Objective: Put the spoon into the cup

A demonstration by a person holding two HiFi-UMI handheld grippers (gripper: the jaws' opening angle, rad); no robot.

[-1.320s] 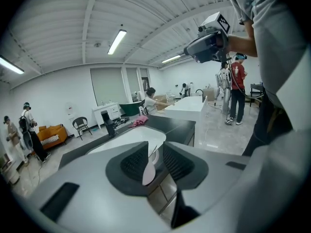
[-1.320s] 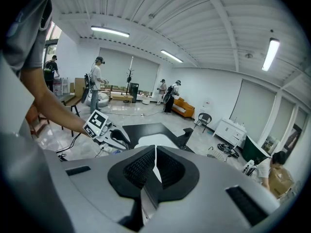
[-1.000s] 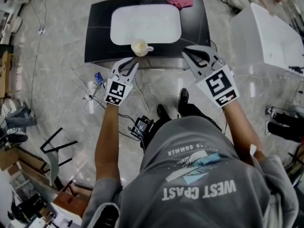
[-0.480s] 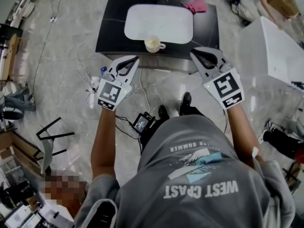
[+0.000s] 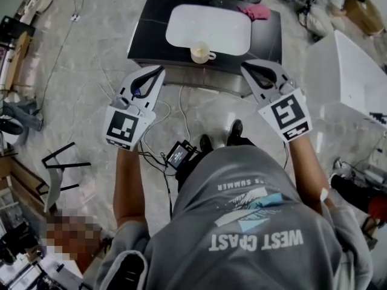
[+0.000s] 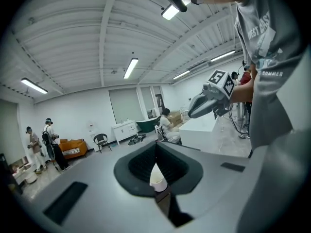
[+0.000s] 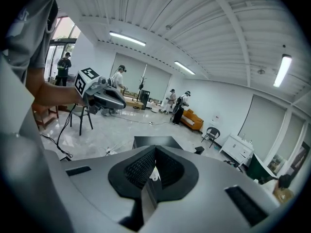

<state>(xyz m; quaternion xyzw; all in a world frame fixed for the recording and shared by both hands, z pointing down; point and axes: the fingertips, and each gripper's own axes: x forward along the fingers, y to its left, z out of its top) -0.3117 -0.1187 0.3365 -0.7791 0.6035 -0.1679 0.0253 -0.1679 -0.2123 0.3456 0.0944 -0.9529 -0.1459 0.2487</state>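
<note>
A pale cup (image 5: 199,53) with a handle stands at the near edge of a white tray (image 5: 208,26) on the black table (image 5: 266,32). I cannot make out the spoon in any view. My left gripper (image 5: 161,69) hangs over the floor, short of the table's near left corner, shut with nothing in it. My right gripper (image 5: 244,66) sits level with it at the near right of the cup, its jaws together and holding nothing. In the left gripper view the cup (image 6: 156,178) shows small through the gap behind the closed tips, and likewise in the right gripper view (image 7: 154,174).
A pink cloth (image 5: 257,11) lies at the table's far right. A large white box (image 5: 357,71) stands right of the table. Cables and a small black device (image 5: 178,156) lie on the floor by the person's shoes (image 5: 233,132). Other people stand far off in the room.
The left gripper has drawn back from beside the cup, rising and moving out to the left, and its jaws have closed. The right gripper has shifted slightly.
</note>
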